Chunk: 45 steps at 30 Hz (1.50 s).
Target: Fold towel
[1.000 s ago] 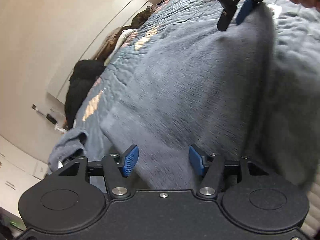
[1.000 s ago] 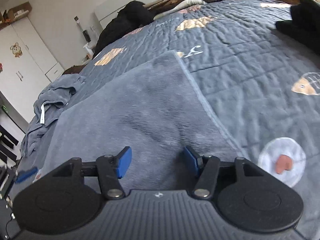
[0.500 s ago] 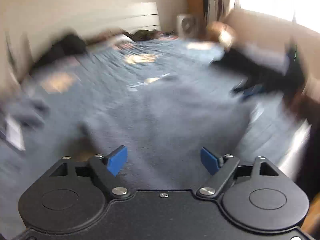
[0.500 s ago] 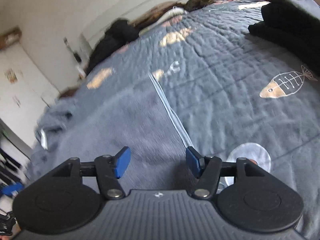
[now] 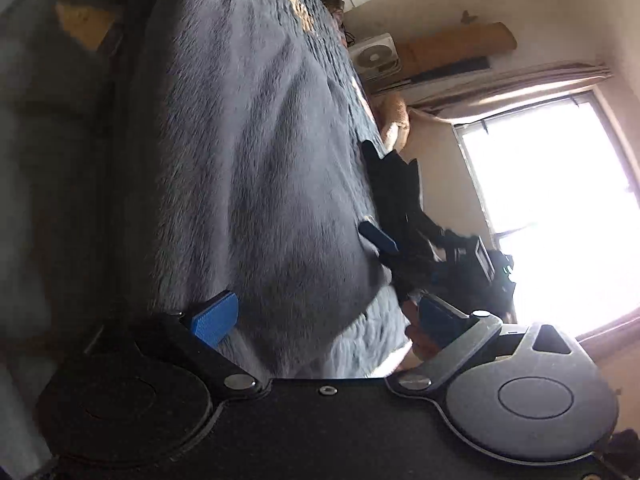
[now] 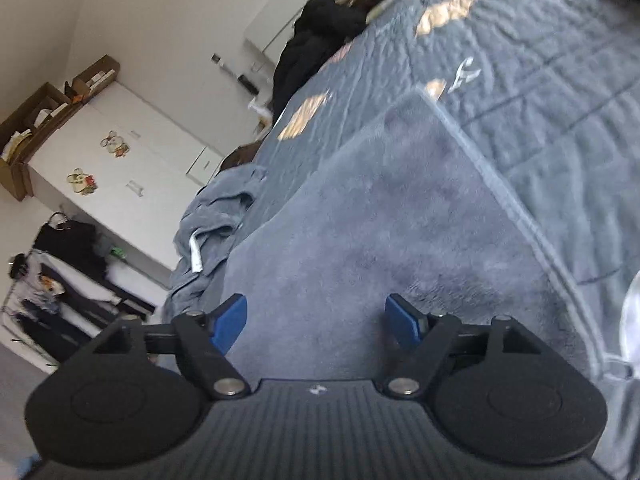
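A grey fluffy towel [image 6: 380, 220] lies spread flat on the bed quilt [image 6: 540, 80], its hemmed edge running along the right. My right gripper [image 6: 316, 324] hovers over the towel's near end; its jaws are opening and nothing is pinched between them. The left wrist view is rolled sideways, and the same towel [image 5: 260, 180] fills its middle. My left gripper [image 5: 326, 320] stands wide at the towel's near edge, its jaws still opening, and its pads do not press on the cloth. One blue pad [image 5: 378, 238] of the right gripper shows at the towel's far side.
A second grey towel [image 6: 216, 216] lies crumpled at the bed's left edge. Dark clothing [image 6: 316, 36] is piled near the headboard. White cabinets [image 6: 120, 160] and a clothes rack [image 6: 52, 280] stand beyond the bed. A bright window [image 5: 560, 200] and a fan [image 5: 376, 58] are on the other side.
The left view has rolled far over and swung across the towel, and its jaws have spread much wider. The right gripper's jaws have also widened over the towel's near end.
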Available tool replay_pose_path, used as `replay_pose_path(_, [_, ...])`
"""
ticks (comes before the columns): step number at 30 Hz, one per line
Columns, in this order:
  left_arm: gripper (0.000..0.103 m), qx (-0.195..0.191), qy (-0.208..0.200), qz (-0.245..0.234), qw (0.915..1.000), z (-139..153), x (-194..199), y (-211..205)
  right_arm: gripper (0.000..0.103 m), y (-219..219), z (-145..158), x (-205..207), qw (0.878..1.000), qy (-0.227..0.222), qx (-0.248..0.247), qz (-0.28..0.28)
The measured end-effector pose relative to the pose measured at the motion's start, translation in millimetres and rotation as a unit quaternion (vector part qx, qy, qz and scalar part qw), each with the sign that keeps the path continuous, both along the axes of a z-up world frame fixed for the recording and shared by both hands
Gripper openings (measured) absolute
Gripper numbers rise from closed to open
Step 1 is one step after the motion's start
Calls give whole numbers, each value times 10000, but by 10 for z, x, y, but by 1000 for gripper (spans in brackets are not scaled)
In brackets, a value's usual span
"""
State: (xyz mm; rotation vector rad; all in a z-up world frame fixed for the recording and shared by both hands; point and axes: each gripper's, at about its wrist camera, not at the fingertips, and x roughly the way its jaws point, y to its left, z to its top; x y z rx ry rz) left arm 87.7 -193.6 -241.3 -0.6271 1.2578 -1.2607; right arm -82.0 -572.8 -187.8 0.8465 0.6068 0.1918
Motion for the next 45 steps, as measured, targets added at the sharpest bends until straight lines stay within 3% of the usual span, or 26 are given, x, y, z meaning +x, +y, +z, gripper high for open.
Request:
replay_pose_path(7, [98,-200,-371,-20,9991,308,13,169,81,221,119,39,9978,-160,-97,632])
replay_pose_path(13, [102,-506,-780,553,9941,706,642,35,84,407,259,-52,9920,-416,-50,1188])
replay_pose_path(20, [102,2,-944,761,9926,690,1321,-354,86,491,349,-80,9910,-510,-168,1226])
replay_pose_path(23, [102,288,-795,689,9940,540,1427,-494,86,511,334,-80,9907,-476,-216,1254])
replay_pose_path(27, [102,599,-619,126,9962,315,1266,-506,86,547,316,-64,9905,-406,-355,1262])
replay_pose_path(33, [102,343,-485,16,9982,219,838,-247,86,549,323,-62,9902,-393,-367,1292])
replay_pose_path(45, [102,141,-337,-386,9986,301,69,161,86,523,337,-86,9904,-382,-321,1288])
